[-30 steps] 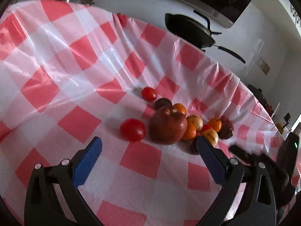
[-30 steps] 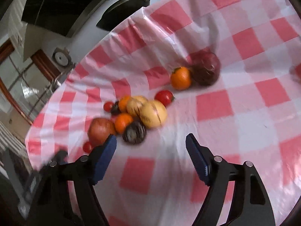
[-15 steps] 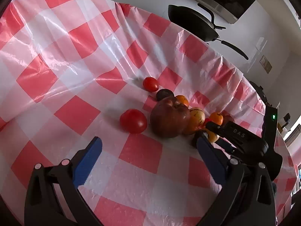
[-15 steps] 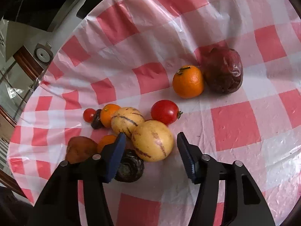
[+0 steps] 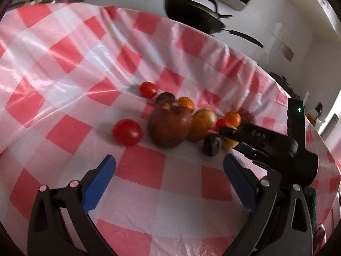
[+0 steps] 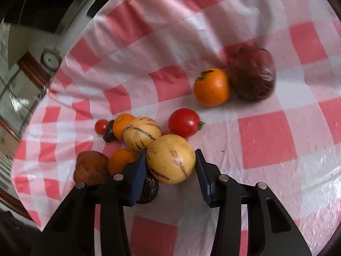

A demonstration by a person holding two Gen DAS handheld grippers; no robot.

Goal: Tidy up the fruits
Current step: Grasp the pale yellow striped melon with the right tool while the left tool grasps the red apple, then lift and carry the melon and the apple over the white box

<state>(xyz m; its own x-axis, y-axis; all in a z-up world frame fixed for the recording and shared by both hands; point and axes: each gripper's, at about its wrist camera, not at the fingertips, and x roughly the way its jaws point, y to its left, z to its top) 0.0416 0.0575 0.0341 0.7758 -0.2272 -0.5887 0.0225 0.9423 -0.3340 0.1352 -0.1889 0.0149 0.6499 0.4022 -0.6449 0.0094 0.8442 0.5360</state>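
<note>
Smooth, egg-shaped pale-yellow melon with purple streaks (image 6: 171,159) sat on the glossy red-and-white checked plastic tablecloth (image 6: 266,140), at the near edge of the fruit cluster, just in front of a second striped yellow melon (image 6: 142,133) and a shiny round red tomato (image 6: 184,122). Right gripper (image 6: 170,162) had just been closing, its ribbed blue pads (image 6: 202,176) touching both sides of the melon. Left gripper (image 5: 169,167) hung wide open over bare cloth, short of the big dull-red apple (image 5: 169,124).

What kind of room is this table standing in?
Probably a home kitchen: a black frying pan sits beyond the table, and fruit lies on a red-and-white checked tablecloth.
</note>
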